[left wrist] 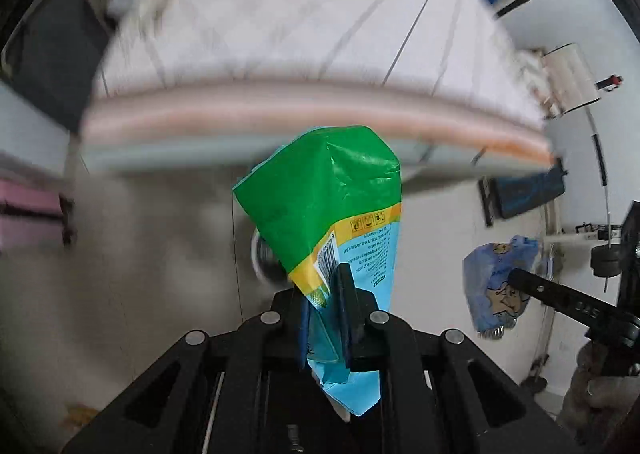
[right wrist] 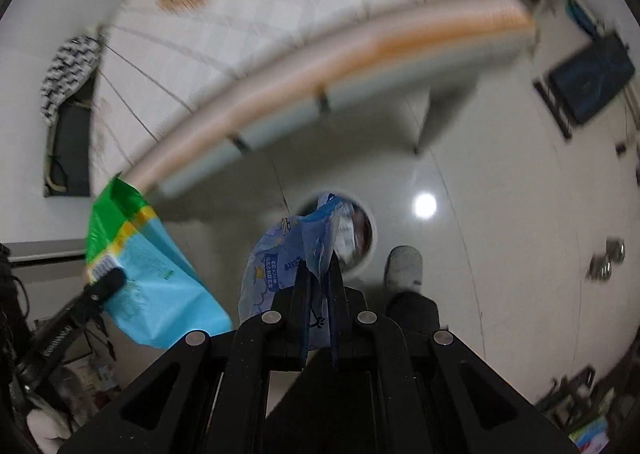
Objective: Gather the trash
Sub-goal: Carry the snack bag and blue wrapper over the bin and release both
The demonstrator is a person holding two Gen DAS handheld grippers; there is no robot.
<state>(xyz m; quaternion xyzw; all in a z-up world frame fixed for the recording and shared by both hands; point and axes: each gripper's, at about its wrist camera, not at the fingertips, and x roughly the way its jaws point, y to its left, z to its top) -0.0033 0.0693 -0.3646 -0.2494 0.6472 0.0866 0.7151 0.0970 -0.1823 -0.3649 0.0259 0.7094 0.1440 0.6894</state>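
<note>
1. We see the left gripper (left wrist: 326, 294) pinching a crinkled, glossy plastic wrapper (left wrist: 324, 206), green at the far end, then a yellow band, then light blue with small print and a barcode. Its long axis runs along the fingers, green end pointing away from the camera, blue tail trailing back between the black jaws.
2. We see the right gripper (right wrist: 320, 286) pressed together on a thinner, pale blue cartoon-printed packet (right wrist: 280, 254), crumpled and folded, hanging just ahead of the fingertips.
3. Both pieces hang in the air over a pale glossy floor (right wrist: 500, 182), beside a blurred table edge (left wrist: 280, 110) covered in white checked cloth.
4. The left wrist view shows the wrapper's barcode side and the blue packet off to its right.
5. Only the right wrist view shows a round bin (right wrist: 360, 230) directly behind the packet, a grey slipper (right wrist: 404, 266) beside it, and a bright light reflection on the floor.
</note>
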